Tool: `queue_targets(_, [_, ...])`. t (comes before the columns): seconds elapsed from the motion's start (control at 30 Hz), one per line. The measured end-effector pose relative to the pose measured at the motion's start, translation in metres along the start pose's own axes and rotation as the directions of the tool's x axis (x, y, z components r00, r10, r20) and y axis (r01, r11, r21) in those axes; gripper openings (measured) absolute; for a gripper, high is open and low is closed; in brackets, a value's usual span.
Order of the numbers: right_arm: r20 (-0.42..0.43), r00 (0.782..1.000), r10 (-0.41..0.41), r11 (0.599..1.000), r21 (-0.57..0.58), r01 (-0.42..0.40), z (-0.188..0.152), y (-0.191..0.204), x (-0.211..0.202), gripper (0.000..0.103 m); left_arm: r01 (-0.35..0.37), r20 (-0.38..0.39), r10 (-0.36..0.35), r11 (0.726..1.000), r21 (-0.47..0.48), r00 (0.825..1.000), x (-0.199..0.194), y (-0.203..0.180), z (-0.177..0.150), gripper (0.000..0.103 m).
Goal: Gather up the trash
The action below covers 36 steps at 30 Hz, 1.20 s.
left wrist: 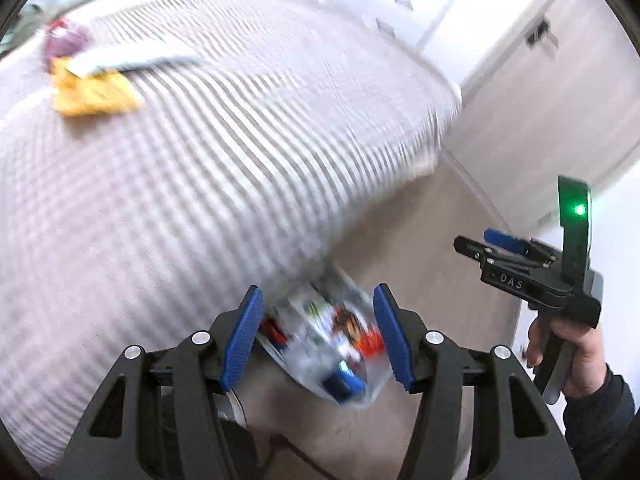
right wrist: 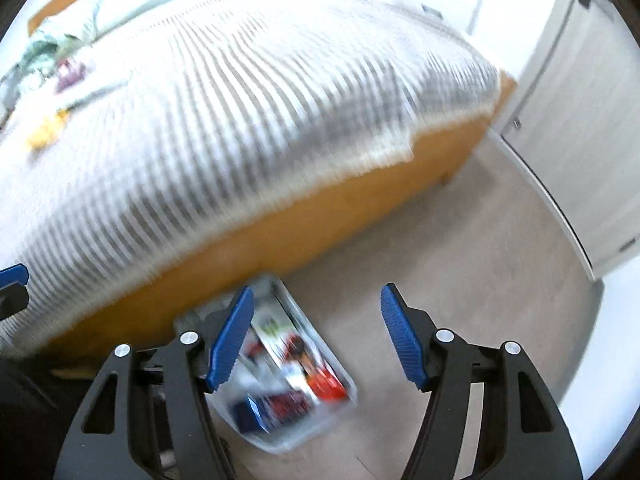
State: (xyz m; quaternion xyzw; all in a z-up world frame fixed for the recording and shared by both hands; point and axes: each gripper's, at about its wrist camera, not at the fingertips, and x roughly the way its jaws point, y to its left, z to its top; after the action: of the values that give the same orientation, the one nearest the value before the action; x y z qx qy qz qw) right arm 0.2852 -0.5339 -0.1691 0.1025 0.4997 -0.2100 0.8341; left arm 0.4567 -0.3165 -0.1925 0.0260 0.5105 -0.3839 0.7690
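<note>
Left wrist view shows the left gripper point(left wrist: 318, 338) with its jaws wide and empty, above a clear bin point(left wrist: 326, 354) of colourful trash on the floor beside the striped bed point(left wrist: 208, 168). Right wrist view shows the right gripper point(right wrist: 316, 336), jaws likewise wide and holding nothing, over that bin point(right wrist: 296, 380). A yellow wrapper point(left wrist: 94, 92) lies far up the bed.

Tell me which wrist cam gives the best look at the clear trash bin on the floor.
Right wrist. There the clear bin shows its rim and most of its contents beside the bed, with only the left jaw covering a corner. In the left wrist view the bin is more blurred and wedged between both jaws.
</note>
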Motion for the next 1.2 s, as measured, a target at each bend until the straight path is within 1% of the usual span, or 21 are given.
queue_targets(0.1, [0.060, 0.996, 0.068, 0.998, -0.021, -0.067, 0.032, 0.028, -0.013, 0.063, -0.011, 0.094, 0.017, 0.997, -0.070, 0.995, -0.034, 0.039, 0.022, 0.055])
queue_targets(0.17, [0.098, 0.989, 0.111, 0.993, -0.047, -0.107, 0.052, 0.051, -0.019, 0.064, -0.028, 0.134, 0.043, 0.994, -0.109, 0.990, -0.051, 0.063, 0.034, 0.055])
queue_targets(0.27, [0.159, 0.971, 0.176, 0.981, -0.111, -0.160, 0.082, 0.093, -0.023, 0.068, -0.064, 0.212, 0.100, 0.983, -0.172, 0.972, -0.080, 0.110, 0.058, 0.055])
queue_targets(0.3, [0.179, 0.963, 0.203, 0.974, -0.139, -0.179, 0.092, 0.108, -0.023, 0.068, -0.074, 0.232, 0.119, 0.979, -0.192, 0.965, -0.088, 0.125, 0.064, 0.055])
queue_targets(0.43, [0.202, 0.936, 0.287, 0.941, -0.243, -0.236, 0.127, 0.167, -0.015, 0.068, -0.123, 0.283, 0.193, 0.961, -0.247, 0.939, -0.108, 0.177, 0.093, 0.055])
queue_targets(0.57, [0.218, 0.908, 0.357, 0.910, -0.300, -0.286, 0.159, 0.210, -0.004, 0.068, -0.184, 0.327, 0.276, 0.941, -0.286, 0.904, -0.125, 0.233, 0.128, 0.055])
queue_targets(0.6, [0.223, 0.899, 0.376, 0.902, -0.309, -0.301, 0.169, 0.223, 0.000, 0.068, -0.200, 0.338, 0.302, 0.931, -0.304, 0.892, -0.127, 0.253, 0.143, 0.055])
queue_targets(0.67, [0.230, 0.886, 0.402, 0.893, -0.314, -0.323, 0.179, 0.233, 0.004, 0.068, -0.227, 0.334, 0.339, 0.916, -0.332, 0.880, -0.128, 0.280, 0.160, 0.055])
queue_targets(0.7, [0.233, 0.879, 0.416, 0.888, -0.313, -0.338, 0.184, 0.239, 0.007, 0.068, -0.235, 0.330, 0.349, 0.911, -0.339, 0.877, -0.124, 0.296, 0.174, 0.055])
queue_targets(0.77, [0.226, 0.870, 0.437, 0.880, -0.307, -0.363, 0.192, 0.250, 0.015, 0.068, -0.235, 0.333, 0.363, 0.900, -0.368, 0.870, -0.116, 0.325, 0.199, 0.055])
queue_targets(0.8, [0.219, 0.867, 0.448, 0.875, -0.305, -0.376, 0.195, 0.255, 0.020, 0.068, -0.205, 0.336, 0.346, 0.898, -0.389, 0.876, -0.111, 0.343, 0.213, 0.055])
queue_targets(0.87, [0.197, 0.866, 0.459, 0.867, -0.311, -0.389, 0.199, 0.263, 0.028, 0.068, -0.117, 0.349, 0.295, 0.885, -0.451, 0.890, -0.098, 0.378, 0.234, 0.055])
queue_targets(0.9, [0.188, 0.866, 0.463, 0.863, -0.321, -0.391, 0.201, 0.267, 0.032, 0.068, -0.057, 0.351, 0.252, 0.875, -0.481, 0.902, -0.088, 0.395, 0.245, 0.055])
queue_targets(0.93, [0.186, 0.868, 0.461, 0.861, -0.333, -0.385, 0.203, 0.272, 0.034, 0.068, -0.026, 0.334, 0.233, 0.851, -0.524, 0.913, -0.075, 0.411, 0.254, 0.055])
queue_targets(0.97, [0.185, 0.869, 0.460, 0.858, -0.345, -0.380, 0.204, 0.274, 0.035, 0.068, -0.015, 0.313, 0.228, 0.829, -0.559, 0.922, -0.062, 0.423, 0.261, 0.055])
queue_targets(1.0, [0.185, 0.869, 0.458, 0.857, -0.350, -0.377, 0.206, 0.278, 0.035, 0.068, -0.030, 0.283, 0.242, 0.806, -0.591, 0.928, -0.049, 0.433, 0.269, 0.055])
queue_targets(1.03, [0.186, 0.870, 0.457, 0.857, -0.354, -0.375, 0.208, 0.279, 0.035, 0.068, -0.050, 0.267, 0.259, 0.798, -0.600, 0.928, -0.038, 0.440, 0.274, 0.055])
queue_targets(1.1, [0.192, 0.867, 0.460, 0.855, -0.358, -0.374, 0.211, 0.278, 0.034, 0.068, -0.064, 0.254, 0.262, 0.803, -0.593, 0.931, -0.022, 0.446, 0.286, 0.052])
queue_targets(1.13, [0.194, 0.868, 0.458, 0.856, -0.360, -0.371, 0.213, 0.278, 0.034, 0.068, -0.057, 0.258, 0.251, 0.811, -0.582, 0.933, -0.017, 0.446, 0.289, 0.040])
queue_targets(1.17, [0.194, 0.869, 0.455, 0.856, -0.363, -0.368, 0.214, 0.279, 0.035, 0.068, -0.040, 0.276, 0.229, 0.831, -0.555, 0.933, -0.016, 0.441, 0.290, 0.027])
queue_targets(1.2, [0.191, 0.871, 0.453, 0.856, -0.366, -0.365, 0.214, 0.279, 0.035, 0.068, -0.030, 0.285, 0.217, 0.840, -0.542, 0.934, -0.016, 0.438, 0.292, 0.020])
